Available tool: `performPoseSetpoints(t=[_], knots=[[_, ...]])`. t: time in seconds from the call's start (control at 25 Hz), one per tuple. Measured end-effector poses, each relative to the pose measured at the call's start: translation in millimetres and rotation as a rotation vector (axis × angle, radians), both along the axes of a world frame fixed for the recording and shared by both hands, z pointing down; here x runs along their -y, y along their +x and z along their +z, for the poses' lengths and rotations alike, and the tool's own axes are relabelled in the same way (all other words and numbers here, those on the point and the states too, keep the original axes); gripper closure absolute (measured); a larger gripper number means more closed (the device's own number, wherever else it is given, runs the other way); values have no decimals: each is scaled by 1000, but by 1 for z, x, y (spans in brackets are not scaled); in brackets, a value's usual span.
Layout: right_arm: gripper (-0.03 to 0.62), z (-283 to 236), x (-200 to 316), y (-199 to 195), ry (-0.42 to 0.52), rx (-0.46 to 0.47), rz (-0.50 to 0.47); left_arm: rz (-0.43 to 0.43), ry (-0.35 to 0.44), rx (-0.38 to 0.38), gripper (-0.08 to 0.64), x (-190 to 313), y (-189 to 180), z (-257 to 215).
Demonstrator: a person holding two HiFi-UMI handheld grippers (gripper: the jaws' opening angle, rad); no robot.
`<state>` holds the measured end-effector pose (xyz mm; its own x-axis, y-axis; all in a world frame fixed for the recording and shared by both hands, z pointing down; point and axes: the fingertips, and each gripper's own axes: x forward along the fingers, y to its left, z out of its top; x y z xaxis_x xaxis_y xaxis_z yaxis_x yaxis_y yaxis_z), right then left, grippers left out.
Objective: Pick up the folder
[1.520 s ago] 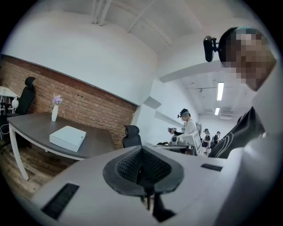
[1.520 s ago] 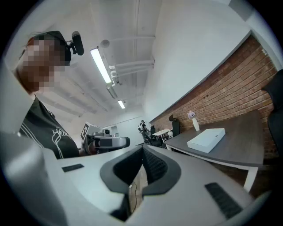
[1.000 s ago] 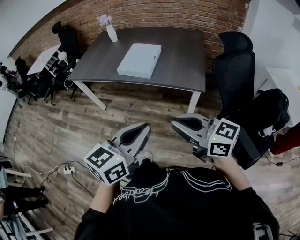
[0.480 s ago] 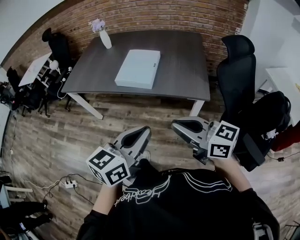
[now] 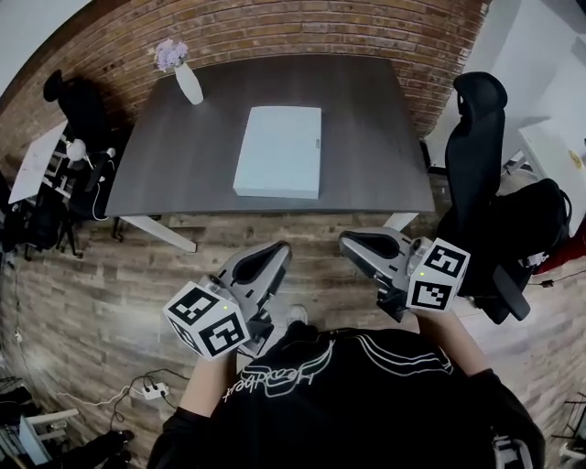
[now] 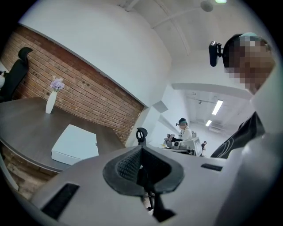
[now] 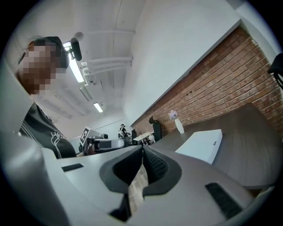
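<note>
Both grippers' fingers (image 5: 275,250) closed, empty.

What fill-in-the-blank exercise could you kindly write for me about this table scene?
1. The folder lies flat on the dark table, and ____ of the two grippers touches it.
2. In the head view, the vase stands near the table's far ____ corner.
3. The jaws of the left gripper and the right gripper are both ____, with nothing between them.
4. Behind the table runs a ____ wall.

Missing words: neither; left; shut; brick.
</note>
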<state>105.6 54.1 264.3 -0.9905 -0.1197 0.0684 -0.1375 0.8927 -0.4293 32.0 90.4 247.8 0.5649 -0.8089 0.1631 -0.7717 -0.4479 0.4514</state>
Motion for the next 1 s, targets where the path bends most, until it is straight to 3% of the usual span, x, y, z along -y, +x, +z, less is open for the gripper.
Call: performPoseSetpoints(t=[0.24,0.44,0.76,1.0], knots=[[594,5,53,-71,-17,-23,108,46,-7,39,554,44,-87,4],[594,14,79,-86,-35,-37,198,67,-28,-5,554,72,-128,17],[594,42,120,-86,-95,-63,261,105,-84,-28,554,120,-147,49],[592,62,171,-83,-126,-61,255,74,-143,-30,554,170,-153,70]])
